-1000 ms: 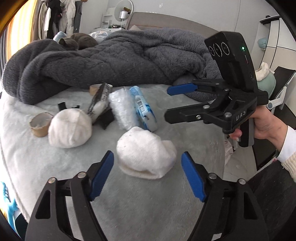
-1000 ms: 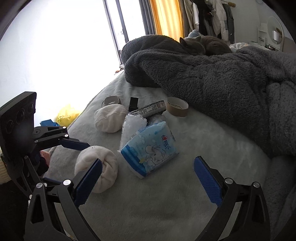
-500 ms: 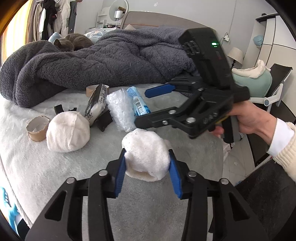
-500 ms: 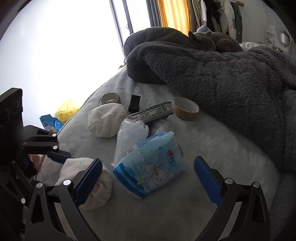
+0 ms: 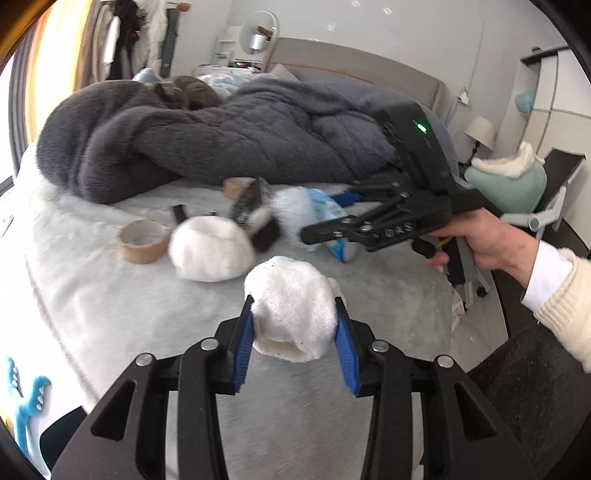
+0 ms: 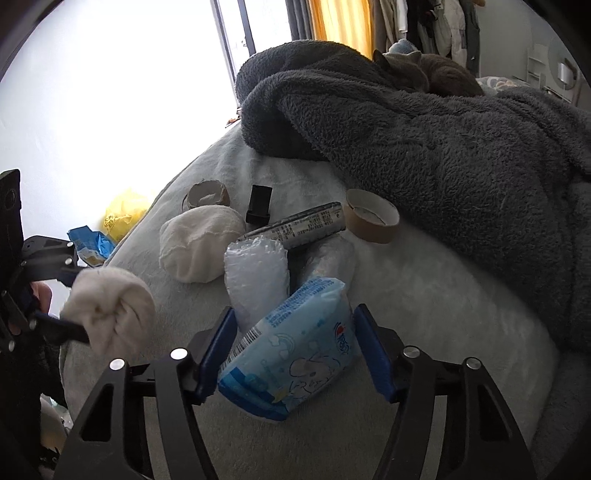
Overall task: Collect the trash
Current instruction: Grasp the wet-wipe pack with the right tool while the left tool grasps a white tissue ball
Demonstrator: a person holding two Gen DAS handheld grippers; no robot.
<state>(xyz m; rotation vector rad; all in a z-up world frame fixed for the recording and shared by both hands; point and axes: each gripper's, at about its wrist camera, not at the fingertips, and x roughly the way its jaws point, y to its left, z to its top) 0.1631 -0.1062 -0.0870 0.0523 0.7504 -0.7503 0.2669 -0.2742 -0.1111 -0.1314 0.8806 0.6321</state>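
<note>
a heavy dark grey blanket lies heaped across the far half of the bed, and a grey cat is curled on top of it. clothes hang by the yellow curtain. over by the wall there's a small bedside lamp, and a mint cushion with a fleecy white edge sits on a chair.

Home bedroom: a grey fleece blanket is lying heaped over a pale bed, a cat is sleeping on it, clothes are hanging behind, a bedside lamp is standing by the padded headboard
</note>
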